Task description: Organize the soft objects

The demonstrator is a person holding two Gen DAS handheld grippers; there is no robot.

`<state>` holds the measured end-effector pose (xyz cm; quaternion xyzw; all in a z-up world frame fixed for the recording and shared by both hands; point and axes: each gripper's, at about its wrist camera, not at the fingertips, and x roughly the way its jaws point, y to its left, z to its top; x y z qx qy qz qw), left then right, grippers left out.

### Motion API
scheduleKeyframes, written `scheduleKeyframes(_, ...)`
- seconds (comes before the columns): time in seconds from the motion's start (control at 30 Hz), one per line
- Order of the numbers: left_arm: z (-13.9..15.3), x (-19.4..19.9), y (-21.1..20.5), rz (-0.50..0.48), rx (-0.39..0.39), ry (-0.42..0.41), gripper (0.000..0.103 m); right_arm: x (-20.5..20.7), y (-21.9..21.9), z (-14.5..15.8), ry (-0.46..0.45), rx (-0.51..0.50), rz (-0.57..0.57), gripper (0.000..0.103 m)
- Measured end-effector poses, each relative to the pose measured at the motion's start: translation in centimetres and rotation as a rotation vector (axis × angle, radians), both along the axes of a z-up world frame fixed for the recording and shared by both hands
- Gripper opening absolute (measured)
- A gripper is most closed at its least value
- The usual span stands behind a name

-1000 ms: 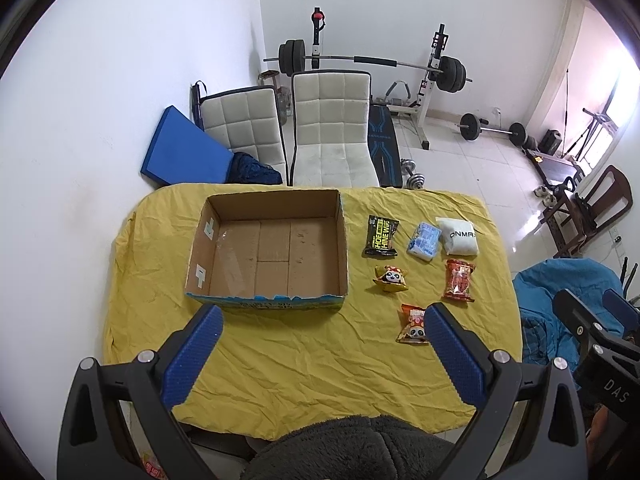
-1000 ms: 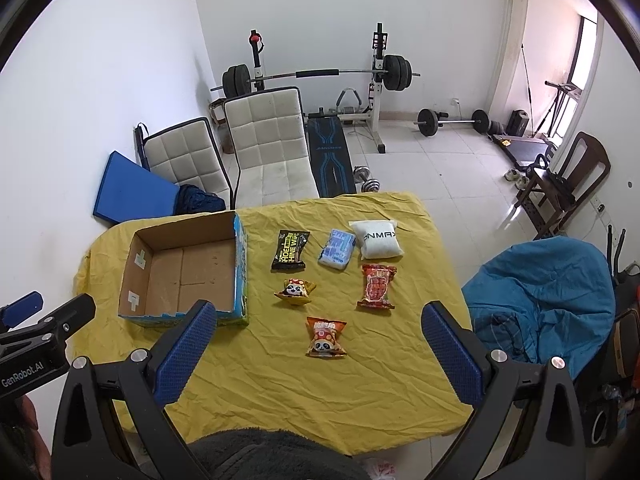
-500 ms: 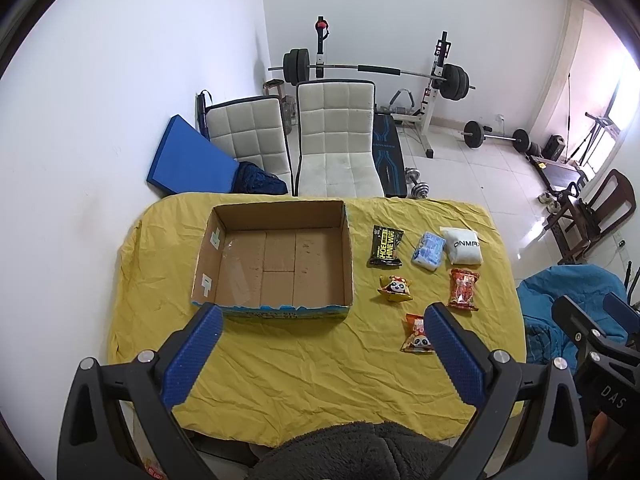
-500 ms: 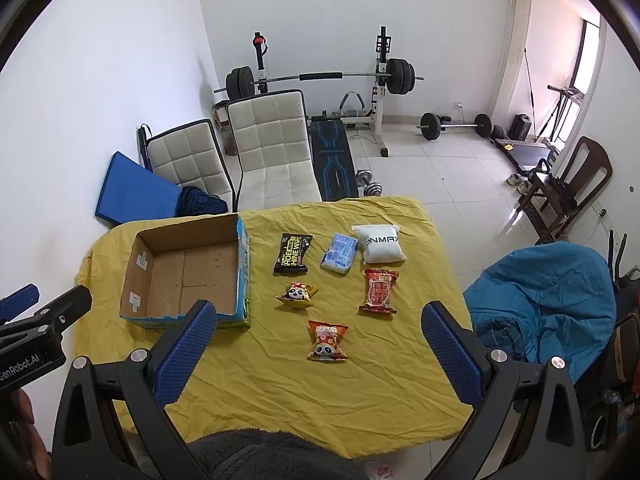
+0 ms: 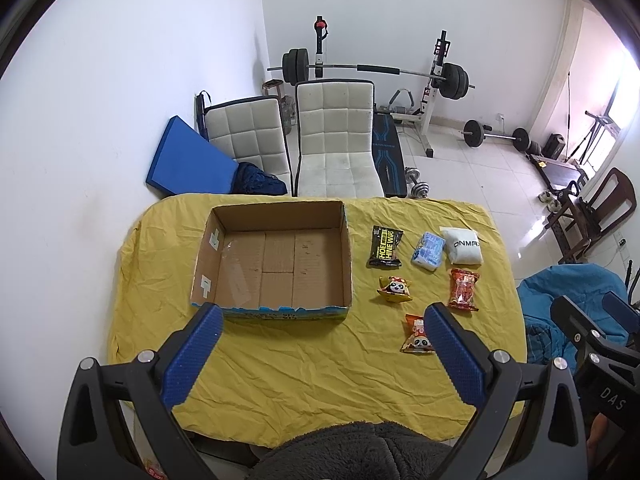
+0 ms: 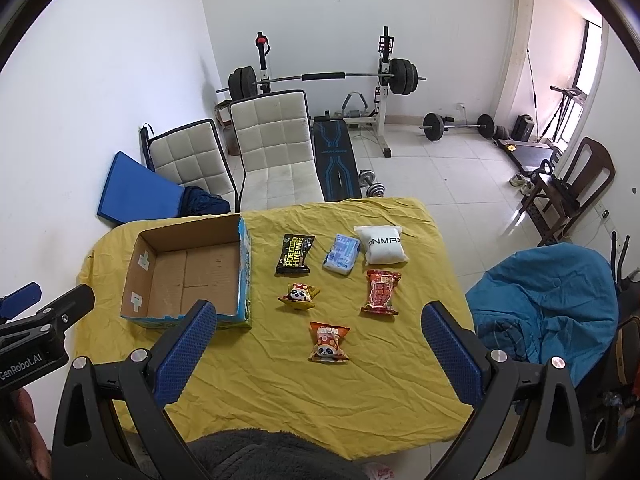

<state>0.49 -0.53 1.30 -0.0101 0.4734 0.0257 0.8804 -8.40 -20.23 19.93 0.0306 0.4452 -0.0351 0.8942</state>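
An empty cardboard box (image 5: 276, 258) (image 6: 188, 276) sits on the left of a table under a yellow cloth (image 5: 312, 364) (image 6: 320, 384). To its right lie several soft packs: a black snack bag (image 5: 385, 246) (image 6: 295, 254), a blue tissue pack (image 5: 429, 251) (image 6: 341, 253), a white pillow pack (image 5: 462, 245) (image 6: 382, 245), a red packet (image 5: 463, 290) (image 6: 381, 293), a yellow panda packet (image 5: 394, 289) (image 6: 299, 296) and an orange panda packet (image 5: 416, 334) (image 6: 329, 342). My left gripper (image 5: 322, 344) and right gripper (image 6: 320, 342) hover high over the near edge, both open and holding nothing.
Two white padded chairs (image 5: 338, 140) stand behind the table, with a blue mat (image 5: 188, 162) against the wall. A barbell rack (image 6: 324, 80) and weights fill the back. A blue beanbag (image 6: 548, 300) sits right of the table, and a wooden chair (image 6: 576, 184) beyond it.
Both grippers have drifted slightly, so the table and box sit a little lower and nearer in the views. Nothing on the table has moved and both grippers stay open.
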Motion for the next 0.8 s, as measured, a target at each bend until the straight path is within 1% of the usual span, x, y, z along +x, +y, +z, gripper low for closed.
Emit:
scheduleKeyframes(0.57,-0.4,0.5,-0.2,-0.007,-0.004,0.021,0.103,0.3,-0.4,-0.6,0.006,0.003,0.001,0.103)
scheduleKeyframes(0.7,-1.0,0.8,-0.6,-0.009,-0.01,0.031,0.103,0.8,-1.0,-1.4,0.024,0.005,-0.012,0.103)
scheduleKeyframes(0.8,-1.8,1.8,-1.1,-0.012,-0.009,0.041,0.103,1.8,-2.3,-2.4,0.045,0.02,-0.036,0.103)
